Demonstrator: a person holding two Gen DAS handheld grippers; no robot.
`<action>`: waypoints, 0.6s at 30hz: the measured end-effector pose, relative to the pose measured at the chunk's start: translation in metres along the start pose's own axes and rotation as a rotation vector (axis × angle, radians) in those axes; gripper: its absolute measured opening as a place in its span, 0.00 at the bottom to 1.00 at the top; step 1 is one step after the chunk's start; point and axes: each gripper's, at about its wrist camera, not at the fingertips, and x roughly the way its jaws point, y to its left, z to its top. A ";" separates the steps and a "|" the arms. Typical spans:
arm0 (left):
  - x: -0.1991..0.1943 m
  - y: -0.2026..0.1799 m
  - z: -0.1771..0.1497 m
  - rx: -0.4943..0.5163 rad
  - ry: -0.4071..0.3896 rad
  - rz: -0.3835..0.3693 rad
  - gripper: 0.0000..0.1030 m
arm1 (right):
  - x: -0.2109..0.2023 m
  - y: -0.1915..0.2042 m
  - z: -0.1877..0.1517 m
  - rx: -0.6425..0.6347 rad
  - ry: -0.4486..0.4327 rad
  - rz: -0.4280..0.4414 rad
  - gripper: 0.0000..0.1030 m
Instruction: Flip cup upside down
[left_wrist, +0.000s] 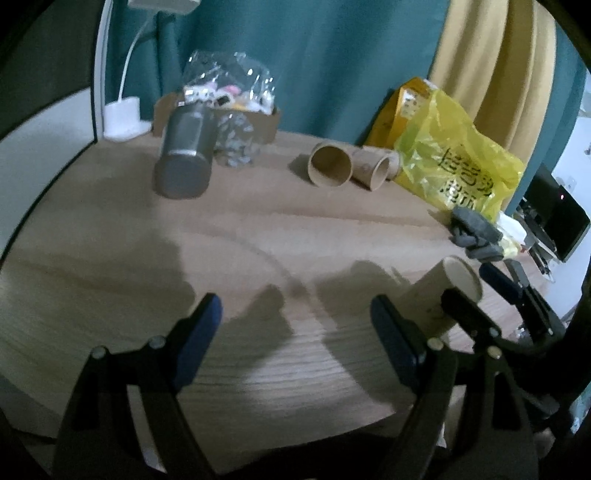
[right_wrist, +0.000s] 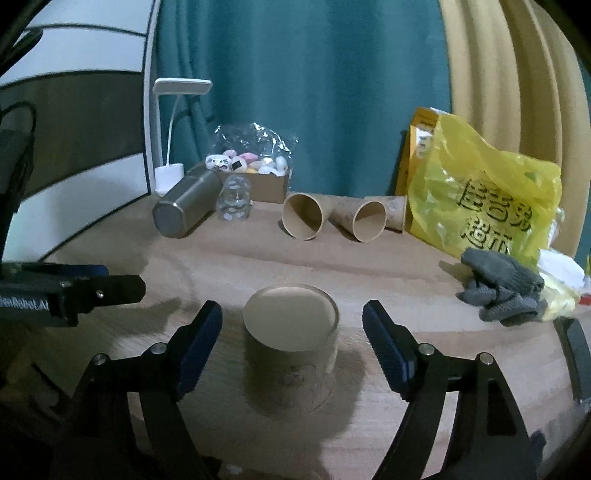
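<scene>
A brown paper cup (right_wrist: 291, 343) stands upside down on the wooden table (right_wrist: 388, 258), its flat base up. My right gripper (right_wrist: 291, 325) is open, its jaws either side of the cup and apart from it. The same cup (left_wrist: 443, 291) shows at the right of the left wrist view, between the right gripper's fingers (left_wrist: 465, 310). My left gripper (left_wrist: 295, 321) is open and empty over bare table, left of the cup. Its finger (right_wrist: 92, 288) shows at the left of the right wrist view.
Two paper cups (right_wrist: 303, 216) (right_wrist: 365, 221) lie on their sides at the back. A steel flask (right_wrist: 184, 210) lies at the back left by a cardboard box (right_wrist: 258, 184) and a white lamp (right_wrist: 170, 177). A yellow bag (right_wrist: 480, 195) and grey gloves (right_wrist: 498, 291) are at the right.
</scene>
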 end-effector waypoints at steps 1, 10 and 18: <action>-0.003 -0.002 0.000 0.007 -0.013 -0.002 0.81 | -0.003 -0.001 0.002 0.008 0.005 -0.003 0.79; -0.037 -0.023 -0.009 0.079 -0.103 -0.031 0.82 | -0.036 -0.012 0.003 0.098 0.052 -0.030 0.79; -0.060 -0.034 -0.020 0.088 -0.141 -0.049 0.81 | -0.062 -0.011 -0.003 0.092 0.026 -0.050 0.79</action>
